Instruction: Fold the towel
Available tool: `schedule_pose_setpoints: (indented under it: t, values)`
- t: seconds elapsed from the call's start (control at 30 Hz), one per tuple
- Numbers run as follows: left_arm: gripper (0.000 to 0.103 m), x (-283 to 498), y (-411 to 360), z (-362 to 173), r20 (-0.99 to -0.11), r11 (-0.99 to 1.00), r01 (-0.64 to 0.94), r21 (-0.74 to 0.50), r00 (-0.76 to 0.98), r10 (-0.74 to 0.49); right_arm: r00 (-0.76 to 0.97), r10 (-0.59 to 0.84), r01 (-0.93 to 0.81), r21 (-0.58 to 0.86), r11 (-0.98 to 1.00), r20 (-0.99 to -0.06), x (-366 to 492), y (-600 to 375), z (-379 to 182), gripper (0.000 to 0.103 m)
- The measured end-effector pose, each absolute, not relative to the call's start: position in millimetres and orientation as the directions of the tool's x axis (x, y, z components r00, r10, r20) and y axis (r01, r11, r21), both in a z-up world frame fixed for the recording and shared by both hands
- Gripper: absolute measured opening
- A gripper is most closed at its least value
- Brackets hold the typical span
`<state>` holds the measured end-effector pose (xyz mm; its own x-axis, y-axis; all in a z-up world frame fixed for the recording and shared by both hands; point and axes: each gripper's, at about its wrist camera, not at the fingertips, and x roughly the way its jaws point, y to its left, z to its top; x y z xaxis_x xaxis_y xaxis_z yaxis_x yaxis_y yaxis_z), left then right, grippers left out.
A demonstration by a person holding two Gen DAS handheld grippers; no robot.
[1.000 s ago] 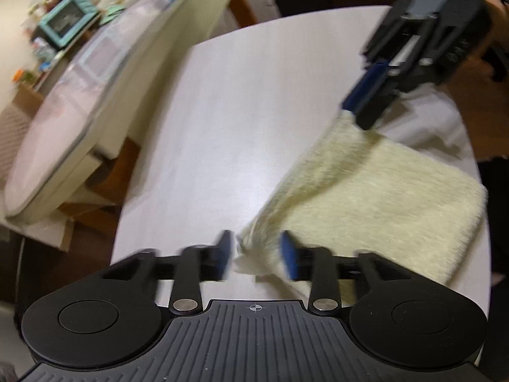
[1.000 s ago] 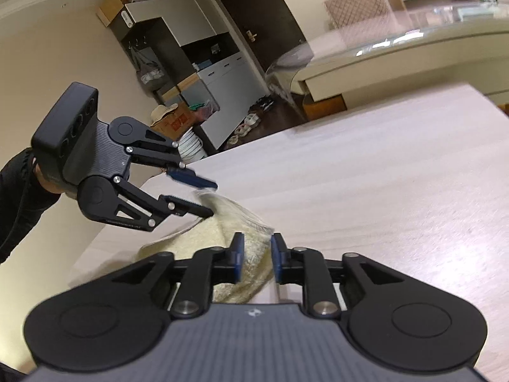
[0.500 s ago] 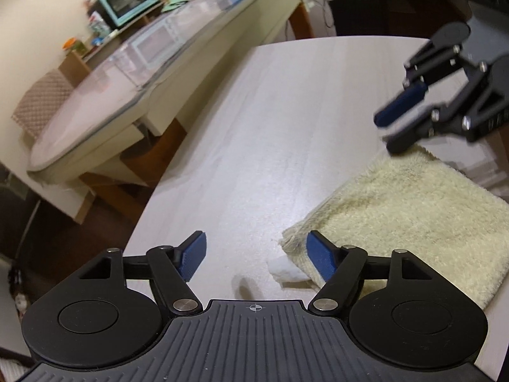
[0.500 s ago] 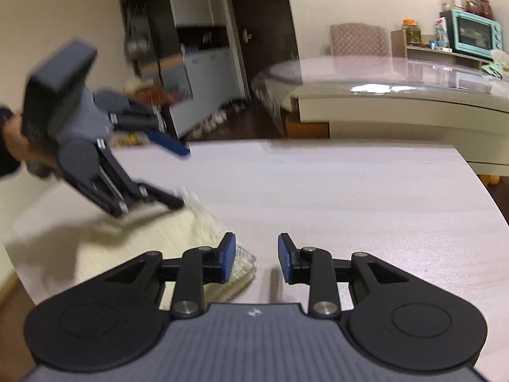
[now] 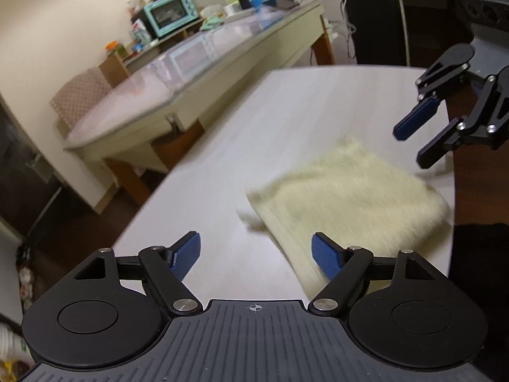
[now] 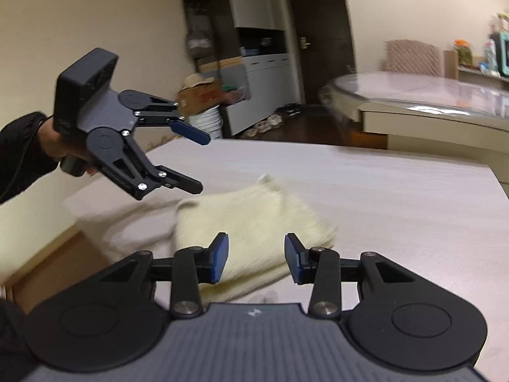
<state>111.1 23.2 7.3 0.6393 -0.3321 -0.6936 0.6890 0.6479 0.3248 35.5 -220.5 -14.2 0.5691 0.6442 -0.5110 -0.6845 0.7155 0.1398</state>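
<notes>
A pale yellow towel [image 5: 353, 197] lies folded flat on the white table [image 5: 254, 146]; it also shows in the right wrist view [image 6: 251, 222]. My left gripper [image 5: 256, 254] is open and empty, above the table at the towel's near edge. It shows from the side in the right wrist view [image 6: 200, 162], raised over the towel's left end. My right gripper [image 6: 256, 259] is open and empty, just above the towel's near edge. It also shows in the left wrist view [image 5: 413, 145], raised beyond the towel's far corner.
The table's right edge [image 5: 451, 165] runs close beside the towel. A long glass-topped table [image 5: 178, 89] stands to the left with a teal toaster oven [image 5: 168, 12] behind it. White cabinets [image 6: 261, 95] and a dark door [image 6: 318, 38] stand farther back.
Both grippers held towel corners a second ago. They have opened, let go and lifted back. The towel has settled flat on the table.
</notes>
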Motion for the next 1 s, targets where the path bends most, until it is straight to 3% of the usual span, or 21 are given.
schedule_pose_setpoints:
  t: [0.53,0.63,0.73,1.0]
  values:
    - [0.082,93,40,-9,-0.657,0.738,0.624,0.257,0.673,-0.341,0.539,0.656,-0.75,0.053,0.659,-0.529,11,-197,-12,0.044]
    - [0.091,88,48,0,-0.637,0.762,0.606,0.227,0.685,-0.354,0.526,0.669,-0.765,0.052,0.642,-0.526,7,-194,-12,0.044]
    - [0.091,86,51,-3,-0.639,0.767,0.594,0.243,0.693,-0.334,0.51,0.651,-0.765,0.049,0.642,-0.561,8,-188,-22,0.045]
    - [0.091,90,53,-12,-0.654,0.786,0.575,0.226,0.688,-0.314,0.531,0.631,-0.759,0.014,0.651,-0.566,0,-176,-27,0.06]
